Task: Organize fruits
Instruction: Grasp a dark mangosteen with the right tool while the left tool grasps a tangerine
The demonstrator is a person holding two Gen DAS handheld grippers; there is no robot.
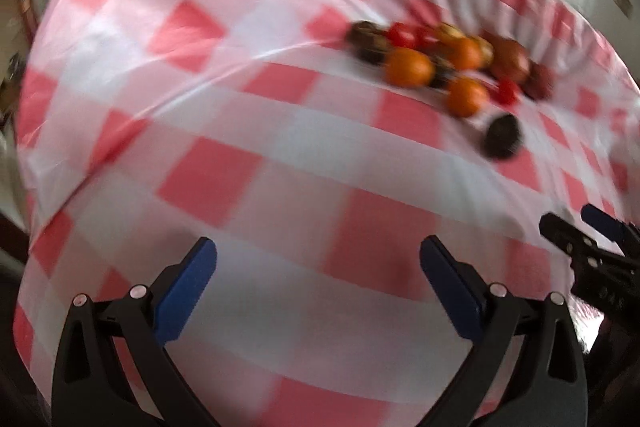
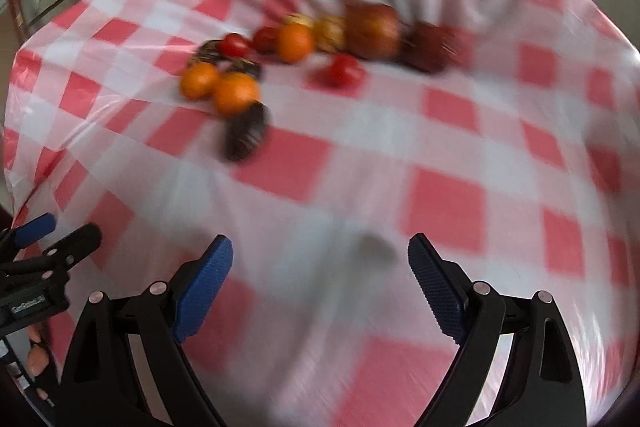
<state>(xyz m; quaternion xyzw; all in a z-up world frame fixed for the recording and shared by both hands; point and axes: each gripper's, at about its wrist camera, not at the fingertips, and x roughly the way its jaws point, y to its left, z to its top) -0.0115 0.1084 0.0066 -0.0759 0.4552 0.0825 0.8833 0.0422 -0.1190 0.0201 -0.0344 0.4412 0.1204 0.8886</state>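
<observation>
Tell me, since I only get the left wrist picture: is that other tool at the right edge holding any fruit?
Observer: No. The right gripper has its fingers spread wide, with only the checked tablecloth between them.
Operator: Is somebody holding my tool?
Observer: Yes. The right wrist view shows part of a person's hand just below the left gripper.
</observation>
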